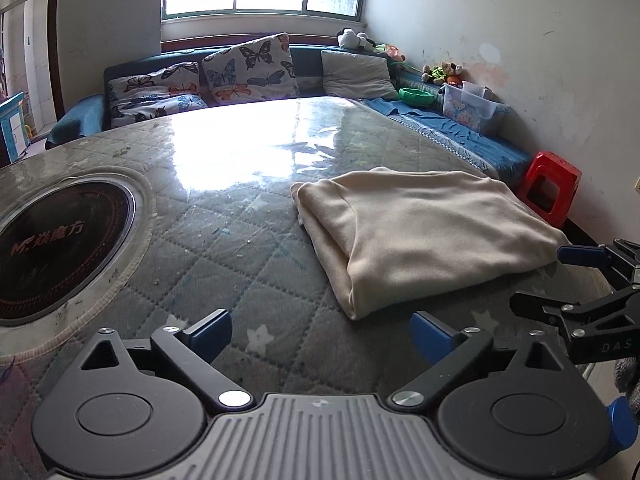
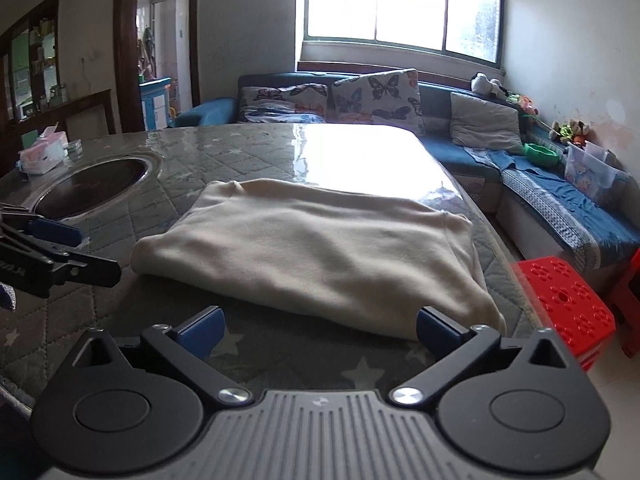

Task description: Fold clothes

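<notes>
With the folded cream garment (image 2: 316,248) lying mid-frame on the quilted table (image 2: 240,148), both the left gripper (image 1: 320,334) and right gripper (image 2: 318,330) are held wide open and empty, so a careless brush could undo its 2 layers.

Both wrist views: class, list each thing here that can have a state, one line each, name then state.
Cream garment: folded, lying flat on the table, held by neither claw.
Left claw: open, nothing between its fingers.
Right claw: open, garment edge just ahead, not gripped.
Tissue box: tissue sticking out of the top.
Clear plastic bin: no lid on it.
Red stool: upright beside the table.
</notes>
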Available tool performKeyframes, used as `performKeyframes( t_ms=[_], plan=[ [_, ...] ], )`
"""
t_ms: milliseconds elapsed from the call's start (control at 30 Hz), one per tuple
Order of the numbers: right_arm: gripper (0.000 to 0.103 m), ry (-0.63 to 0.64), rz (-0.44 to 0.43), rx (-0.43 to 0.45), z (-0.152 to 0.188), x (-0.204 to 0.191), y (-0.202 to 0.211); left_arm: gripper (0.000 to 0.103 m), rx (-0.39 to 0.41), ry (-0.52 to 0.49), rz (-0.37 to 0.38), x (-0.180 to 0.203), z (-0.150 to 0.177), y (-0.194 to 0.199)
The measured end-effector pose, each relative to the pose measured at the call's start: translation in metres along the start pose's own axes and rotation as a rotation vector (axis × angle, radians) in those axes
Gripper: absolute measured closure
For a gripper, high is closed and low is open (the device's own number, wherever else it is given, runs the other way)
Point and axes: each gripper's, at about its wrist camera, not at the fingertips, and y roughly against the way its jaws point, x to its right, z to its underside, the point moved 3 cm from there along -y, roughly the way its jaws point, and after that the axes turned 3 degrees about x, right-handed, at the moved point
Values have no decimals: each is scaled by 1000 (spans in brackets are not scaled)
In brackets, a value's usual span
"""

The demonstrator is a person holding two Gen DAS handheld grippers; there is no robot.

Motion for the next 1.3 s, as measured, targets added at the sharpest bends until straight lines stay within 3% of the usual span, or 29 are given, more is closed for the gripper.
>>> performKeyframes(
  t_ms=[533, 1300],
  plan=[
    [0, -42, 68, -38, 9, -7, 4, 0, 7, 4, -17, 2, 10, 11],
    [0, -66, 76, -27, 18, -13, 20, 0, 27, -13, -7, 21, 19, 26]
  ],
)
